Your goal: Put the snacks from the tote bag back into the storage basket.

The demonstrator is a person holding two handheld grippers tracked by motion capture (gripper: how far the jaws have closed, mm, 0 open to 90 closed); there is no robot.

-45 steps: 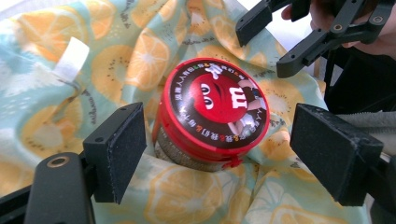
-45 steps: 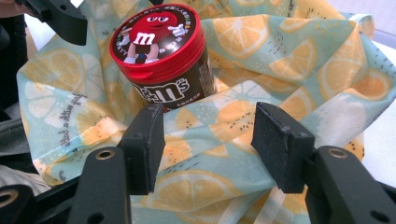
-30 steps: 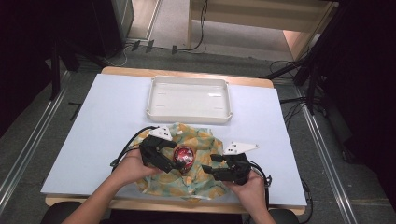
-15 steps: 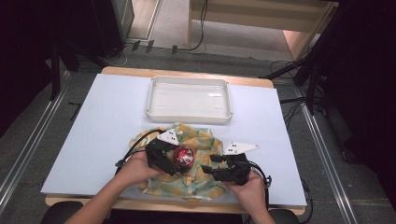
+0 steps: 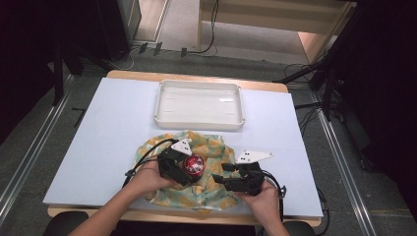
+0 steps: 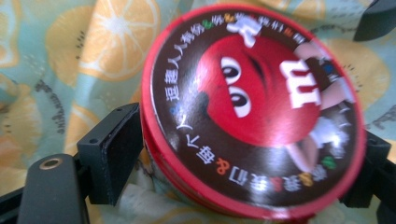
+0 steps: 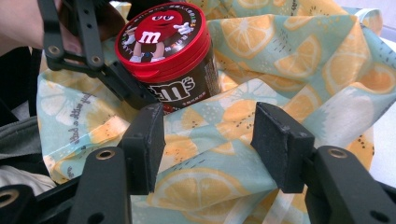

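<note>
A brown candy jar with a red lid [image 5: 193,165] stands tilted on a cloth printed with orange slices [image 5: 216,147]. My left gripper [image 5: 186,169] is shut on the jar, one pad on each side below the lid [image 6: 252,112]. The left pad [image 6: 112,154] presses the jar's wall. In the right gripper view the jar [image 7: 173,60] sits just beyond my right gripper [image 7: 212,144], and the left gripper's finger [image 7: 121,86] holds it. My right gripper [image 5: 222,179] is open, its jaws apart over a raised fold of the cloth [image 7: 219,135].
A white tray [image 5: 162,105] lies on the pale tabletop [image 5: 108,123] just beyond the cloth. Both of the person's hands come in over the table's near edge. Cables trail from both grippers.
The left hand has turned and shifted slightly to the right with the jar still in its gripper. The right gripper has barely moved.
</note>
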